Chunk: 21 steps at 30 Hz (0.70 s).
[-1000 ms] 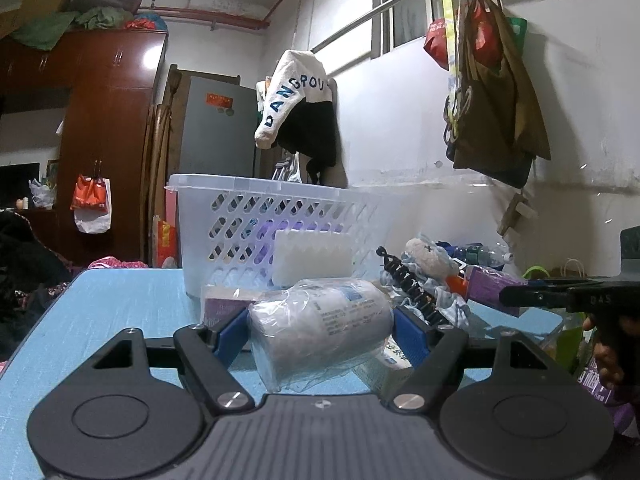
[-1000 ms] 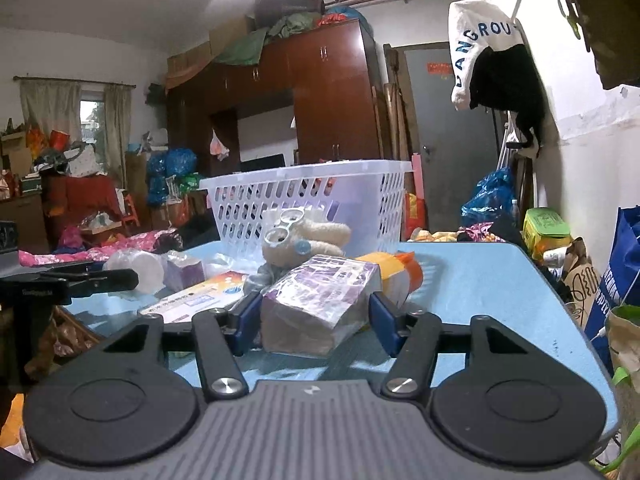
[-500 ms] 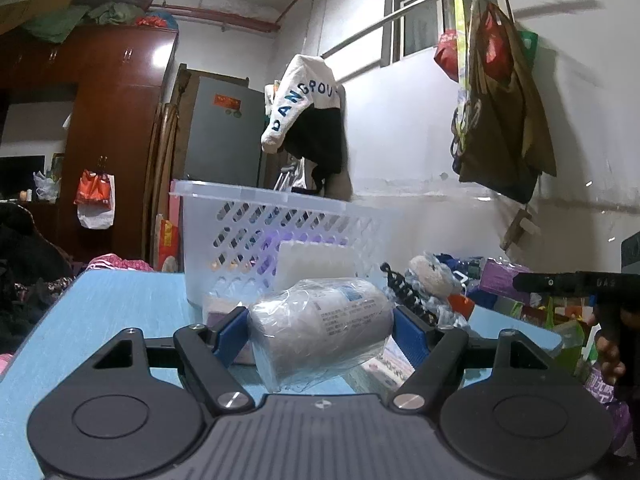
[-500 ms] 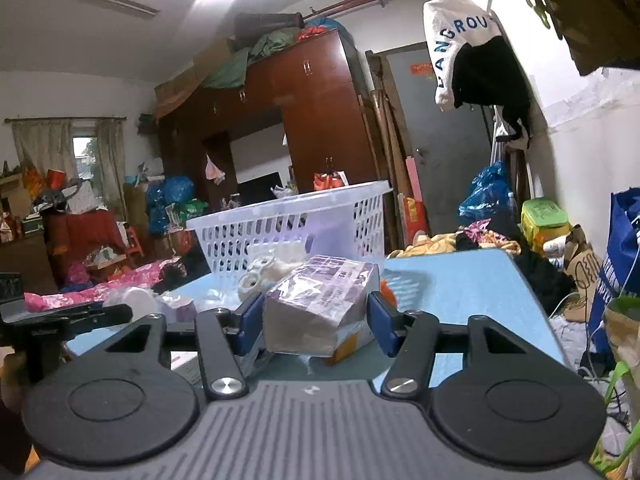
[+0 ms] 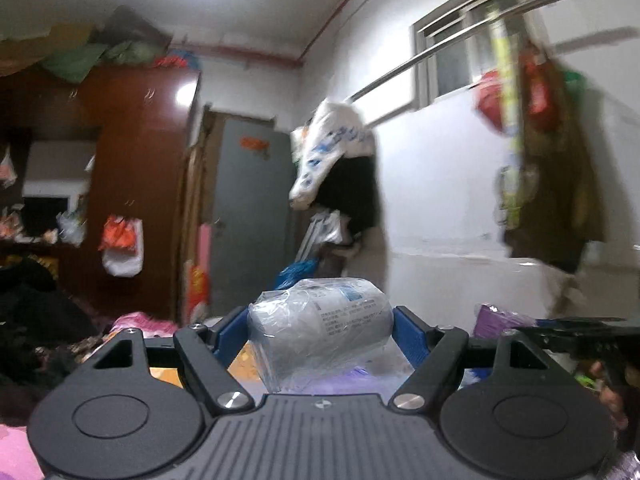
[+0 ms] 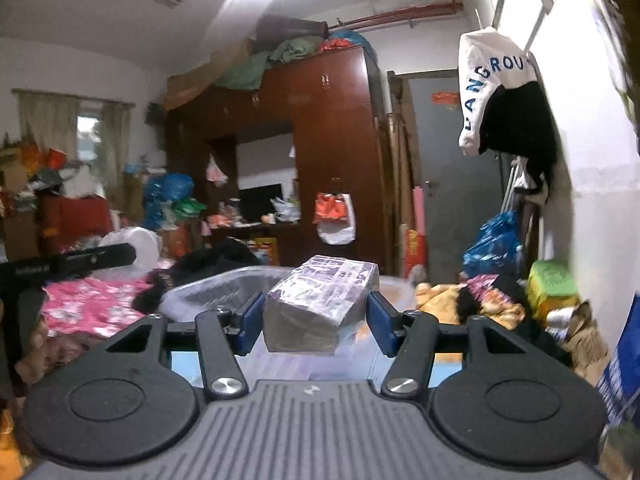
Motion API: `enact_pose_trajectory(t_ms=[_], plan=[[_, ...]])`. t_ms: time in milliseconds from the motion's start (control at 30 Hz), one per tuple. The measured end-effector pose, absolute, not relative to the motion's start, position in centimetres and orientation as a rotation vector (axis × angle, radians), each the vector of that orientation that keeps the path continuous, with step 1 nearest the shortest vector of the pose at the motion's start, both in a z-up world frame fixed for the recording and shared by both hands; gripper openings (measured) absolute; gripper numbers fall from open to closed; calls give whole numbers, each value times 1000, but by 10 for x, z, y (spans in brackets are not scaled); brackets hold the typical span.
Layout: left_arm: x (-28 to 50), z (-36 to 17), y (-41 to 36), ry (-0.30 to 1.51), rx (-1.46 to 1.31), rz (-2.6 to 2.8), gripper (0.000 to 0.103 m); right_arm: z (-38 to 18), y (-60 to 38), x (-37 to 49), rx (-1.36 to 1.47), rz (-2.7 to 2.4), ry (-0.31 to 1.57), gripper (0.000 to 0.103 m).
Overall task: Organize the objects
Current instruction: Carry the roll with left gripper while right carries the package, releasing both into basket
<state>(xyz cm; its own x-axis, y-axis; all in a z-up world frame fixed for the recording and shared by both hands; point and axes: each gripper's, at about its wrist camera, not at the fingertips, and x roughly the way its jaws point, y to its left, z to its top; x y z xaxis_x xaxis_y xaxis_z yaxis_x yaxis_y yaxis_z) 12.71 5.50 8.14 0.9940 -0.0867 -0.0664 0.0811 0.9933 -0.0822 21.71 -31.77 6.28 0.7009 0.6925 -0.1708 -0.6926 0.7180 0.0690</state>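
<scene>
My left gripper is shut on a white roll wrapped in clear plastic, held up in the air; the view is blurred. In the right wrist view my right gripper is shut on a purple packet in crinkled film, also lifted. The rim of the white laundry basket shows just beyond and below that packet. At the right edge of the left wrist view I see the other gripper's black body with the purple packet beside it.
The blue tabletop shows only as a strip under the right gripper. A dark wardrobe, a grey door, hung clothes and bags on the wall stand beyond. Piles of clothes and bags lie around the room.
Both grippers have risen with their loads: the basket and table clutter have dropped from mid-frame to the bottom edge or out of view. Both grips have held.
</scene>
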Motion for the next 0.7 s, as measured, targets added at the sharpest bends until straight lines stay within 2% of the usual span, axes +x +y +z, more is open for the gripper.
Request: enact_pose_trajectory(t_ms=[233,700], plan=[[226,94,60,374,-128,21,80,60,-259,274,-104,701,413,58],[260,79,60,471,-101,73,80,56,-254,285,-128,696,448,59]])
